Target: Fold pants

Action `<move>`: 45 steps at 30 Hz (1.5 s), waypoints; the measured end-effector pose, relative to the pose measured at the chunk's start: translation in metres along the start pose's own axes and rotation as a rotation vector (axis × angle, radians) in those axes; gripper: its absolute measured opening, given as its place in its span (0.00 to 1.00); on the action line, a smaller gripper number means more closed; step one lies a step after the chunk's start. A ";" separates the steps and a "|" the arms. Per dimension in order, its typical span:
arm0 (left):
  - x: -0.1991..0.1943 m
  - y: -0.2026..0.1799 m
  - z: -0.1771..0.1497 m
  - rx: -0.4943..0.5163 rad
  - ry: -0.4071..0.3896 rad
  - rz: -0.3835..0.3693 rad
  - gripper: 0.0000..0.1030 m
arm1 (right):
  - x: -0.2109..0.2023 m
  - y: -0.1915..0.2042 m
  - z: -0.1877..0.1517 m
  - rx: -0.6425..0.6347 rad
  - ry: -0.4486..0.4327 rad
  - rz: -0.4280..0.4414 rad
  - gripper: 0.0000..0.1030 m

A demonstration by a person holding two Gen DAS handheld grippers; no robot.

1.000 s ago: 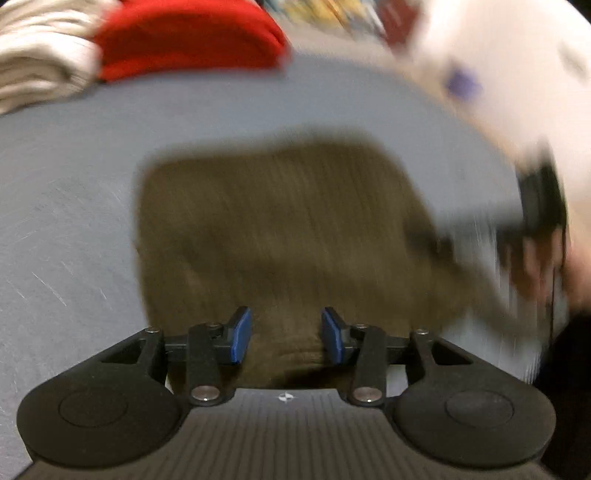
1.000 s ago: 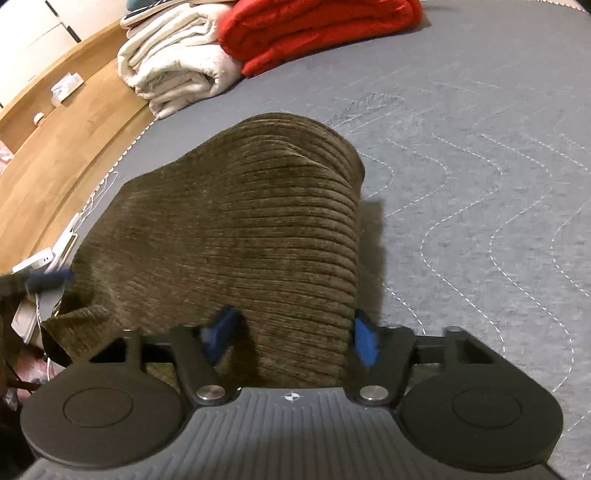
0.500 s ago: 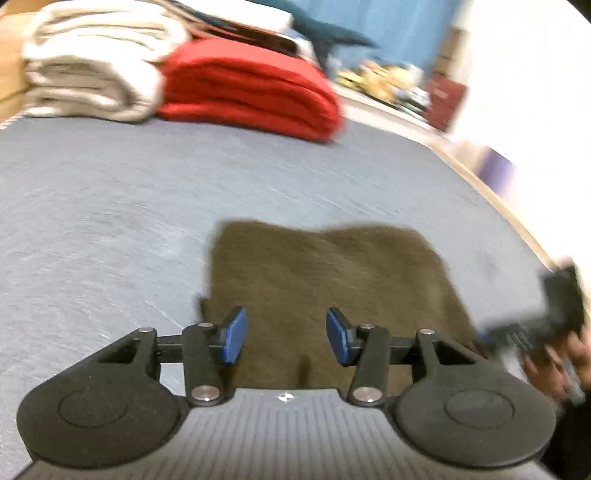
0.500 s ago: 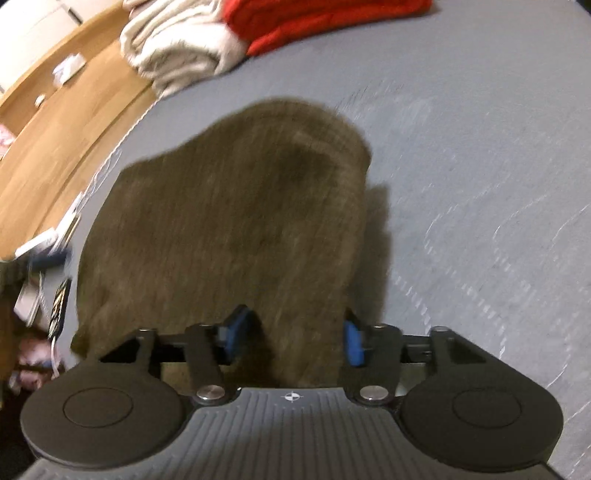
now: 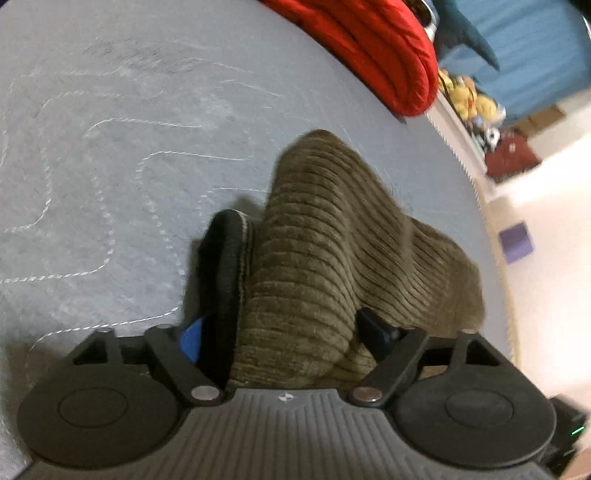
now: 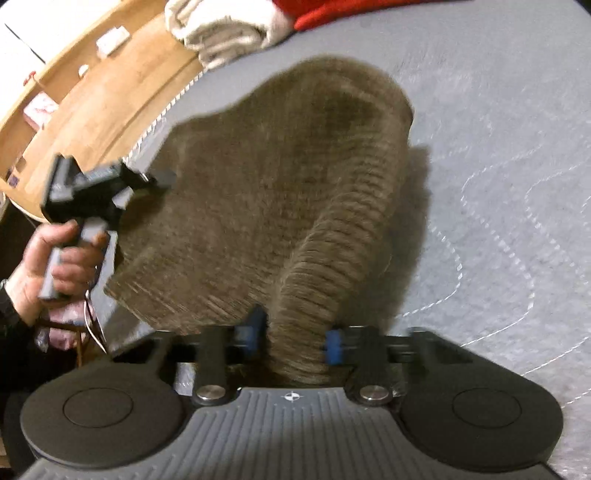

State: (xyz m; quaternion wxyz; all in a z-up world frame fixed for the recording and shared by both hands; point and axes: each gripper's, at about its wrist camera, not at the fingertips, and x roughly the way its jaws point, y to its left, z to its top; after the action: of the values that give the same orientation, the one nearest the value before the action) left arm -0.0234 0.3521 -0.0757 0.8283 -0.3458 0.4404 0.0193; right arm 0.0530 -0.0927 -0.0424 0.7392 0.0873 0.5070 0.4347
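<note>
The pants (image 5: 332,258), brown ribbed corduroy, lie bunched on a grey quilted bed (image 5: 110,147), with a black lining (image 5: 225,266) exposed along one edge in the left wrist view. In that view the left tool (image 5: 284,336) has its jaws opening and spread wide; a thick fold of the pants stands between them, and the pads do not appear to press on it. One pad is blue and visible; the other is mostly dark and partly hidden by fabric. In the right wrist view the right tool (image 6: 293,339) has its jaws closing on a raised ridge of the pants (image 6: 295,203), with both blue pads against the cloth. The fabric in this view is blurred, so the far edge is hard to make out. The left tool (image 6: 155,179) appears there at the left edge of the pants, held by a hand (image 6: 55,258); its fingertips are smeared by motion. A red blanket (image 5: 369,48) and folded white towels (image 6: 221,29) lie at the far end of the bed, both cut off by the frame. A wooden floor (image 6: 110,88) borders the bed.
</note>
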 end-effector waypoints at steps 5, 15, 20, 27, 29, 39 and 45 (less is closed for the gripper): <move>0.017 -0.041 -0.013 0.049 0.030 -0.081 0.59 | -0.062 0.007 0.009 -0.055 -0.140 0.016 0.16; 0.057 -0.172 -0.057 0.415 0.084 0.005 0.66 | -0.155 -0.058 -0.044 -0.086 -0.022 -0.265 0.26; 0.022 -0.210 -0.064 0.617 -0.201 0.133 0.68 | -0.179 -0.070 -0.053 -0.071 -0.158 -0.428 0.50; 0.039 -0.231 -0.089 0.853 -0.160 0.138 0.25 | -0.164 -0.086 -0.020 0.052 -0.366 -0.398 0.55; 0.053 -0.214 -0.098 0.918 -0.063 0.266 0.27 | -0.150 -0.097 -0.006 0.120 -0.394 -0.367 0.59; 0.051 -0.206 -0.109 0.991 -0.078 0.291 0.27 | -0.088 -0.151 0.032 0.453 -0.341 -0.211 0.68; 0.052 -0.204 -0.105 0.955 -0.069 0.267 0.27 | -0.080 -0.167 0.044 0.543 -0.365 -0.170 0.33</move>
State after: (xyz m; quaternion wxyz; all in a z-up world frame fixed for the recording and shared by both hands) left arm 0.0021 0.1211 -0.0406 0.8987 0.1322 0.4127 -0.0673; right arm 0.1729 -0.2387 -0.0631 0.8012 0.3148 0.4688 0.1978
